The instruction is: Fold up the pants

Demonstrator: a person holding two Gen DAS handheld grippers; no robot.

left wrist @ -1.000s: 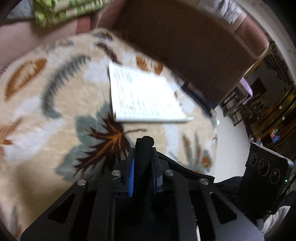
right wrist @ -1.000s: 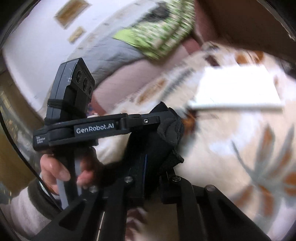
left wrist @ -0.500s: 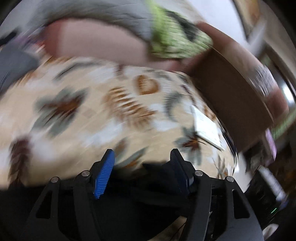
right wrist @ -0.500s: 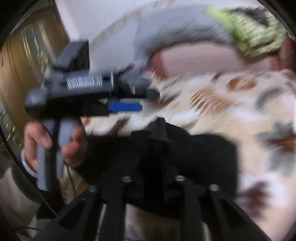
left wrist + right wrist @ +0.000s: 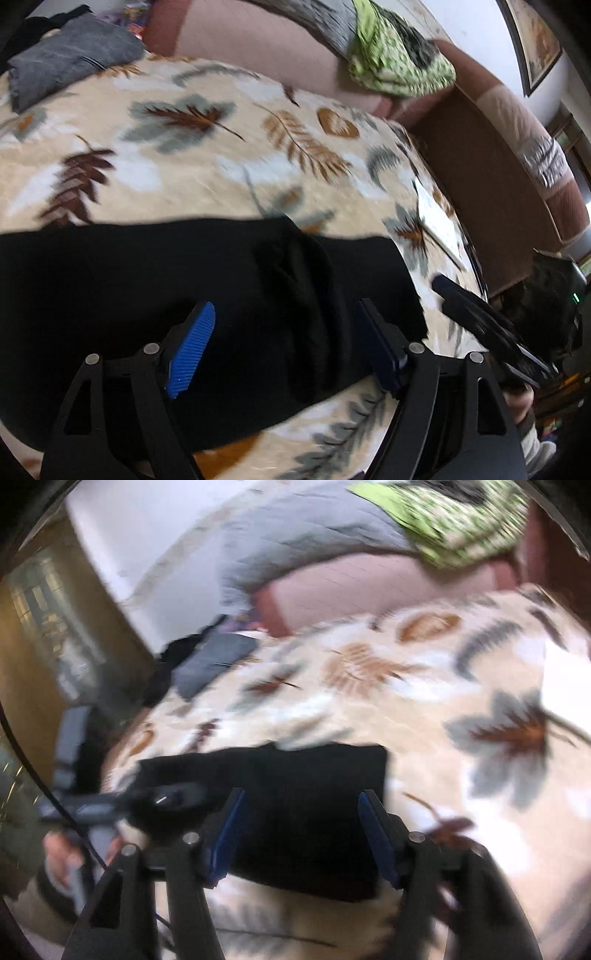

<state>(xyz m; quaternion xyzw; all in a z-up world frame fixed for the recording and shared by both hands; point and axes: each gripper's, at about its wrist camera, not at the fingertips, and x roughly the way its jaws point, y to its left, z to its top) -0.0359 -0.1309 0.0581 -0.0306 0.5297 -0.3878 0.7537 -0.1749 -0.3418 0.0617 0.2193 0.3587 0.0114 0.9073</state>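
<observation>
Left wrist view: my left tool (image 5: 284,339) and right tool (image 5: 301,830) gape wide over black pants (image 5: 147,295) on the leaf-print blanket (image 5: 221,155), sofa (image 5: 258,48) behind.

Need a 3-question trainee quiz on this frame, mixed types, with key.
1. True or false: the left hand-held gripper is shut on the pants.
2. The pants lie on: A) bare wood B) a leaf-print blanket C) a tray.
3. Fill in: the right hand-held gripper's jaws stand ____ over the pants.

Key: 1 false; 2 B; 3 open.
</observation>
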